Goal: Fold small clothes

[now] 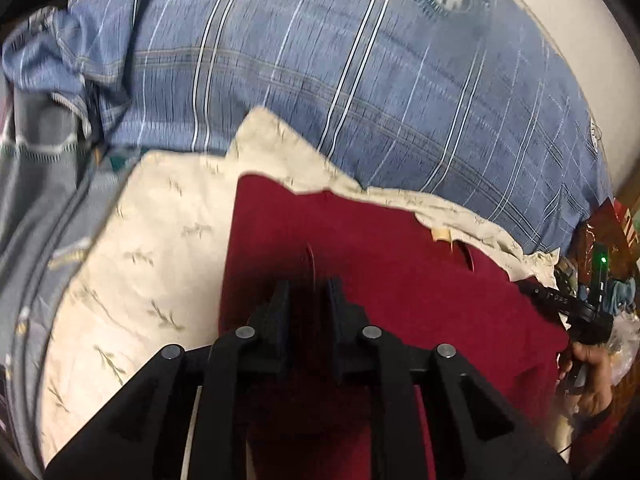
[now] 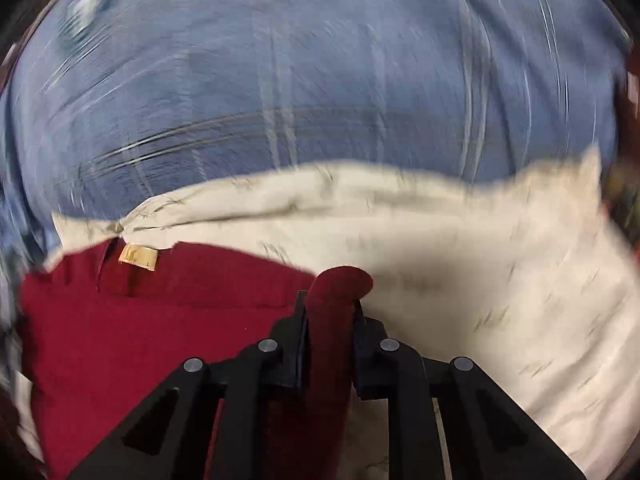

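A dark red garment [image 1: 380, 264] lies over a cream cloth with small leaf prints [image 1: 152, 240] on a bed. My left gripper [image 1: 307, 292] is shut on a thin edge of the red garment. In the right wrist view, my right gripper [image 2: 330, 300] is shut on a folded bunch of the same red garment [image 2: 132, 328], whose tan neck label [image 2: 138, 258] shows at the left. The cream cloth [image 2: 480, 280] spreads to the right there. The right gripper's handle and the hand on it [image 1: 588, 356] show at the right edge of the left wrist view.
A blue plaid bedsheet [image 1: 340, 72] covers the bed beyond the clothes and shows blurred in the right wrist view [image 2: 320, 80]. A bunched blue cloth [image 1: 52, 56] and grey fabric [image 1: 36, 200] lie at the left. Clutter [image 1: 612, 240] sits at the right edge.
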Demonstrator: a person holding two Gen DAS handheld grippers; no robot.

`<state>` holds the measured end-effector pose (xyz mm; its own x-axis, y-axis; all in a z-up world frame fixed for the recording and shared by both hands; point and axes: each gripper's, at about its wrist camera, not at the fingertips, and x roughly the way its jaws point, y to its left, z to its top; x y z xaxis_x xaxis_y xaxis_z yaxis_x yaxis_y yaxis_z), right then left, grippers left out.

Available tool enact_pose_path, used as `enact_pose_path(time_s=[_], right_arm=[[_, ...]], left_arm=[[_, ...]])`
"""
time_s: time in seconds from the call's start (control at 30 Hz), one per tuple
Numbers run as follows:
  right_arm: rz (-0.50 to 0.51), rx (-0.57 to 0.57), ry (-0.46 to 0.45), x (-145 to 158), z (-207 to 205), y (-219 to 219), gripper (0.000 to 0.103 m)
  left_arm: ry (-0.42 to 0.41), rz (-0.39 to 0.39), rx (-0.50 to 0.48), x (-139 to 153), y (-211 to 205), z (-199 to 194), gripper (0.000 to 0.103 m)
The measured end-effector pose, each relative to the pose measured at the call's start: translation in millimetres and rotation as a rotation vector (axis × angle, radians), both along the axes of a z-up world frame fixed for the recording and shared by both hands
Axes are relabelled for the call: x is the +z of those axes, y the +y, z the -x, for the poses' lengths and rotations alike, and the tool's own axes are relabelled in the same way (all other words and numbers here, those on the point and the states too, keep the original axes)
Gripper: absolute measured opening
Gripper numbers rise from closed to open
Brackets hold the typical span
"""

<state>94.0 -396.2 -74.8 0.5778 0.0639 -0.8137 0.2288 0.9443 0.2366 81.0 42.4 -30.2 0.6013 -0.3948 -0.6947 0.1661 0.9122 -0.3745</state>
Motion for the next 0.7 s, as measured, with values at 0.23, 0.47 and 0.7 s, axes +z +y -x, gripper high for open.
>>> enact_pose_path(time_s=[0.23,0.47,0.7], right_arm=[[0.023,0.006,-0.095,41,74,-5,0.063],[0.209,0.103,0.047,-1,82,27,0.044],[-0.059,0.05,-0.034,7,108,14,0.071]], left_arm=[[-0.016,-0.015,-0.003,5,-2,6,0.028],[0.003,-0.066,-0.037,-2,-12,10,0.042],[0.003,-0.019,-0.018,7,0,17,0.059]])
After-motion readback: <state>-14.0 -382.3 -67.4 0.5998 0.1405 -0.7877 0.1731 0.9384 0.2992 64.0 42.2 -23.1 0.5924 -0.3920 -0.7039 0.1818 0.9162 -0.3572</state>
